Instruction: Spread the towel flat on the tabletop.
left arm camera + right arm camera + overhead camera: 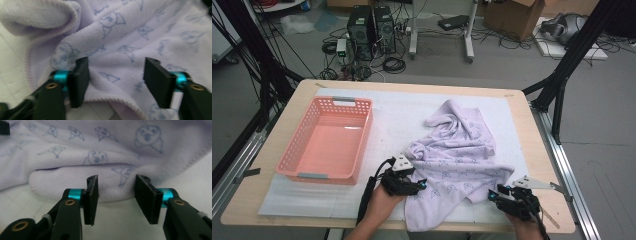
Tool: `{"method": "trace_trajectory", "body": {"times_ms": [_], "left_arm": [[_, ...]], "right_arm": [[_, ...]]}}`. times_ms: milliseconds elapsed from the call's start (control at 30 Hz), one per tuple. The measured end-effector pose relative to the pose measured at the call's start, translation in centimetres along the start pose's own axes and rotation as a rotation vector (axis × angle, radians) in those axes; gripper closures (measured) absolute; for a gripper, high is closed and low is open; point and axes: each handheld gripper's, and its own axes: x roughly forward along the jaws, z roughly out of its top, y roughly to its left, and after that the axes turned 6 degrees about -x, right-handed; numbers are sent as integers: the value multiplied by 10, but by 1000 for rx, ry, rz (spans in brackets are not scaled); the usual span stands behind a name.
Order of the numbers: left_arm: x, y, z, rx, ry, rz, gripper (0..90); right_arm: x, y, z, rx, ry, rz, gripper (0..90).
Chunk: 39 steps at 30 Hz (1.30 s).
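Towel lies between the left jaws and just ahead of the right jaws, both parted

I am observing a pink slotted basket sitting left of centre in the high view, resting on a white mat that is covering most of a light wooden table. Beyond the table's far edge, at upper centre left, two black computer towers are standing on the grey floor with loose cables lying around them. A white stand is rising at upper centre. A cardboard box is sitting at upper right. Black frame struts are crossing the right side.
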Motion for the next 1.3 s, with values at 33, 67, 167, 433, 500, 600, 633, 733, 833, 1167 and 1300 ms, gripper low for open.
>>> {"method": "trace_trajectory", "body": {"times_ms": [33,67,167,433,500,600,633,733,833,1167,1300], "left_arm": [[0,0,0,0,0,0,574],[-2,3,0,18,-2,25,710],[-11,13,-1,-52,-18,7,846],[-50,25,-16,-103,-66,-6,854],[-56,21,-18,-99,-64,-40,853],[-56,11,-18,-71,-60,-74,850],[-56,11,-18,-71,-60,-74,835],[-49,10,-15,-81,-71,-78,560],[-41,18,-10,-116,-106,-47,425],[-2,25,3,-46,-13,45,631],[-1,36,20,-77,17,29,847]], "right_arm": [[2,5,1,-34,-2,-37,546],[2,8,2,-59,10,-53,600],[0,7,4,-84,25,-12,837],[-52,-13,-12,-56,36,66,850],[-66,-16,-20,-55,37,84,850],[-78,-13,-30,-73,83,110,847],[-80,-10,-32,-88,95,118,834],[-81,-10,-33,-74,52,121,698],[-82,-13,-27,-51,4,97,640],[-19,-24,6,-83,29,-35,517],[11,-27,21,-124,56,-107,874]]}}
